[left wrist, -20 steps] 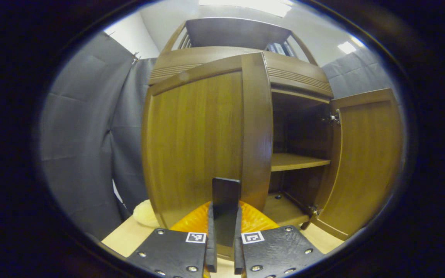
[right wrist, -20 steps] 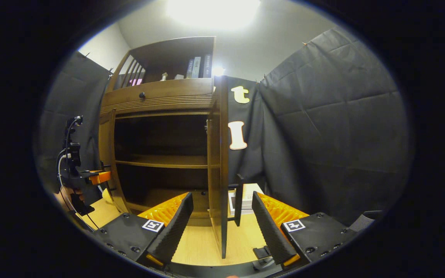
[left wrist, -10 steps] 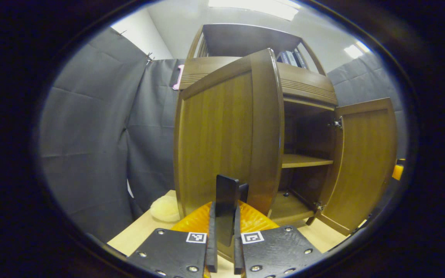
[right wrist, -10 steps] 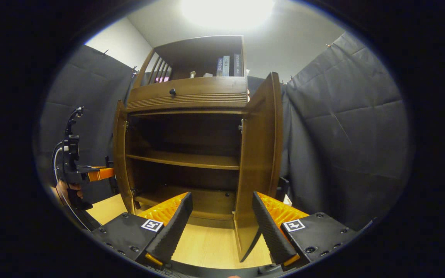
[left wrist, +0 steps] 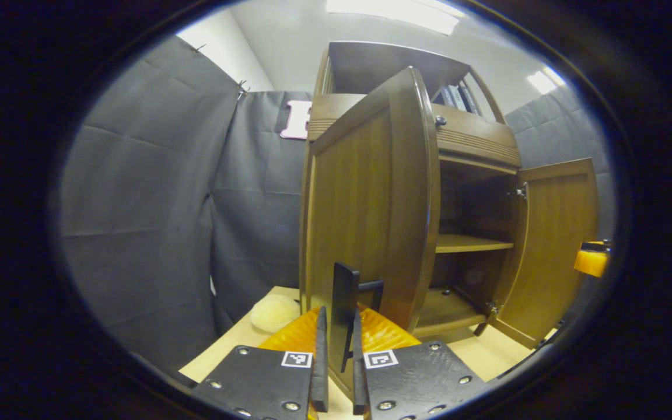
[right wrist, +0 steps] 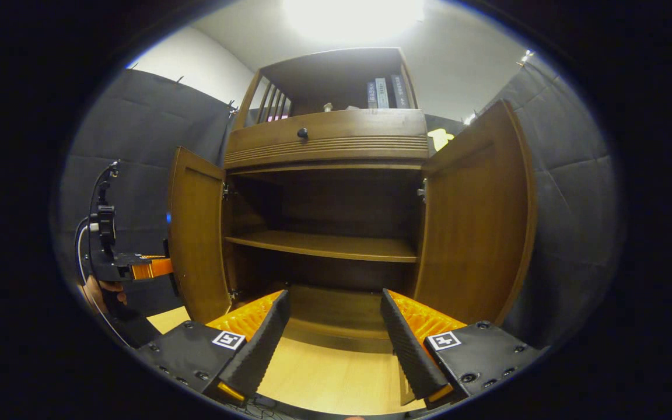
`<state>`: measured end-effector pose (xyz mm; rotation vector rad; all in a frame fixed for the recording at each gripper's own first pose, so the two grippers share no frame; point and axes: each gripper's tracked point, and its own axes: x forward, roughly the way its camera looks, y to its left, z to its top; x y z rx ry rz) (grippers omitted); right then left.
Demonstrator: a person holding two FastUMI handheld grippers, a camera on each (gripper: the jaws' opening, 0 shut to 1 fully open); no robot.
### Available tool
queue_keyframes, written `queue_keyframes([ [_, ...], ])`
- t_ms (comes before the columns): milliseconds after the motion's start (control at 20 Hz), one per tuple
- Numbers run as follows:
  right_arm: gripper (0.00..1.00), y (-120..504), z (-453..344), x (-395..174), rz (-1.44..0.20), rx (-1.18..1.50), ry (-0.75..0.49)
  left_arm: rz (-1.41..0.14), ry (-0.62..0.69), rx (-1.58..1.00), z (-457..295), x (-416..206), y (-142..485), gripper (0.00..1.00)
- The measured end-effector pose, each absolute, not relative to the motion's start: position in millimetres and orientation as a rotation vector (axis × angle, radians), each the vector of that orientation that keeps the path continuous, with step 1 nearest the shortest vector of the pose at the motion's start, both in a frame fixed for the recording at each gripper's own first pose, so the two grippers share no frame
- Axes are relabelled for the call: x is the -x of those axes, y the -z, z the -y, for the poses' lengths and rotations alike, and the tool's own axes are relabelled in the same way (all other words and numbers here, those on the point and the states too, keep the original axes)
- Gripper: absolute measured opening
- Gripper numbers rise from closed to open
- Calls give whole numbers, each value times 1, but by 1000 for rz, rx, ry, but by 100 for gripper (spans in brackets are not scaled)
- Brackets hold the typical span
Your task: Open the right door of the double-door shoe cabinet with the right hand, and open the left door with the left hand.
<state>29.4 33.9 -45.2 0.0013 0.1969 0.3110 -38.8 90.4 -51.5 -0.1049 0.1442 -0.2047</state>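
- Left gripper view: the left tool [left wrist: 336,350] is pinched narrow on the dark upright handle [left wrist: 345,309] of the left door [left wrist: 365,210], a finger pressing on each side of it.
- That door stands swung out from the shoe cabinet [left wrist: 476,146], its edge turned toward the camera.
- Right gripper view: the right tool [right wrist: 333,332] is spread wide with nothing between its fingers, pointing straight at the cabinet's open front.
- The right door [right wrist: 476,227] stands open beside the cabinet's right side, clear of that tool.
- Inside the cabinet, one shelf [right wrist: 324,245] crosses the middle; it and the cabinet floor look bare.
- Above the cabinet's drawer front with its knob [right wrist: 302,133], books [right wrist: 384,93] stand in the top compartment.
- Left of the cabinet, a hand [right wrist: 105,289] holds the left tool roughly level at the left door's edge.
- A pale round object [left wrist: 275,312] lies on the bench [right wrist: 324,379] left of the cabinet.
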Motion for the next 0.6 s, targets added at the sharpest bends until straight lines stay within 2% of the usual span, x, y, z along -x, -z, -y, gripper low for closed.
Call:
queue_keyframes([
  [50, 97, 45, -40, -32, -198, -1, -325, -152, 195, 106, -98, 39, 55, 18],
  [150, 97, 43, -50, -36, -190, 2, -345, -147, 182, 108, -111, 39, 58, 20],
  [400, 97, 45, -69, -48, -201, -2, -374, -123, 151, 84, -141, 42, 56, 16],
  [600, 97, 50, -88, -58, -212, -9, -393, -125, 115, 89, -167, 41, 59, 18],
])
